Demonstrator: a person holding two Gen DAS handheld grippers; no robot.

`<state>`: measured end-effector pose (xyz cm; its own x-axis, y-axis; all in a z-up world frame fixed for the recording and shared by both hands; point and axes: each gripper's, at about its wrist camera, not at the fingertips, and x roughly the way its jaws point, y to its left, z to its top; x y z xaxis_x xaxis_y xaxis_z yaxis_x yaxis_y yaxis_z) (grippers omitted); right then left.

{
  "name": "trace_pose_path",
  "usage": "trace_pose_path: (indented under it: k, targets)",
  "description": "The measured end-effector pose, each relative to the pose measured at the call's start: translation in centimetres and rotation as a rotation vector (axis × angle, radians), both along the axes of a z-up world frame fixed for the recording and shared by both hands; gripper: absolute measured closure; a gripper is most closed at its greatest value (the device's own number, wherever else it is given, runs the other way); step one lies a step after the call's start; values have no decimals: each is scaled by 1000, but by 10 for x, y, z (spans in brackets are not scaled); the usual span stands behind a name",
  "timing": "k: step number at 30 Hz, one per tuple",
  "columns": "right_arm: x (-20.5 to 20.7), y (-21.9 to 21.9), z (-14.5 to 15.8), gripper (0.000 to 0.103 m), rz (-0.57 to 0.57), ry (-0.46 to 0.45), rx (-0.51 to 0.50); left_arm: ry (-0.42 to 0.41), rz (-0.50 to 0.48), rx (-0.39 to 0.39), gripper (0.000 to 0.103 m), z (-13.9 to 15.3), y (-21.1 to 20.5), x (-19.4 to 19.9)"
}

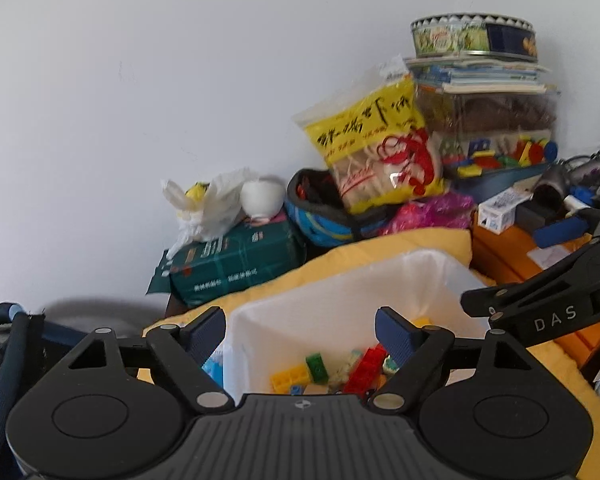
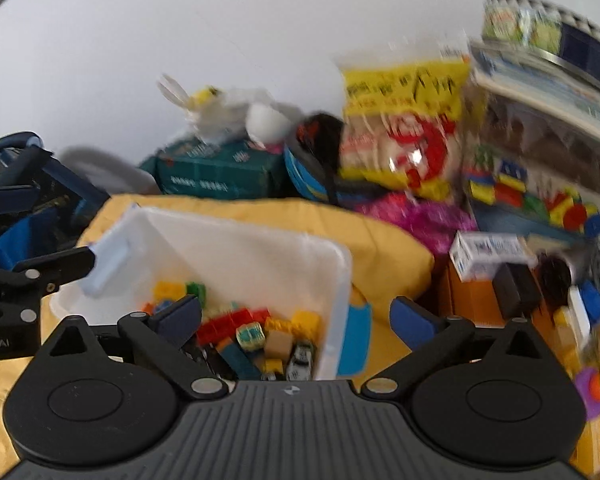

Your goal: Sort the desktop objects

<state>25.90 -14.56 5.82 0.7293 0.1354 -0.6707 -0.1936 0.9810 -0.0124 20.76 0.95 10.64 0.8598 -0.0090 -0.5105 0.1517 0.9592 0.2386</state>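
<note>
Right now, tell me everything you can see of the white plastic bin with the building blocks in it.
The white bin is a translucent, open-topped plastic tub with no lid on it, sitting on a yellow cloth. A pale handle tab sticks out from one short end. Its walls look thin and milky. The bottom holds a loose pile of toy blocks in red, yellow, green, blue and tan. Both grippers hover open at its near rim, neither touching it.

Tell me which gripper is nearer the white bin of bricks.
Left, narrowly. The left gripper hangs open straddling the white bin's near wall; the right gripper, also open, straddles its right wall, one finger outside.
</note>
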Motion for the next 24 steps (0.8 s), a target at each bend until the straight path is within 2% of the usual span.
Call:
trace_pose_path:
  k: [5,9,15,19,24]
  targets:
    - [-3,7,-7,0,27,61,-34,45,43,-10,18,-4,-1,7]
    - [-1,17,-3,0,56,69,-83,75,80,-7,18,-6,1,16]
    - [6,24,-4,0,71,98,-105,101,118,-25,18,-6,5,25]
    - [8,26,-10,0,75,114,-109,127,114,-50,18,-8,9,28]
    - [8,26,-16,0,79,127,-107,121,105,-49,18,-10,9,28]
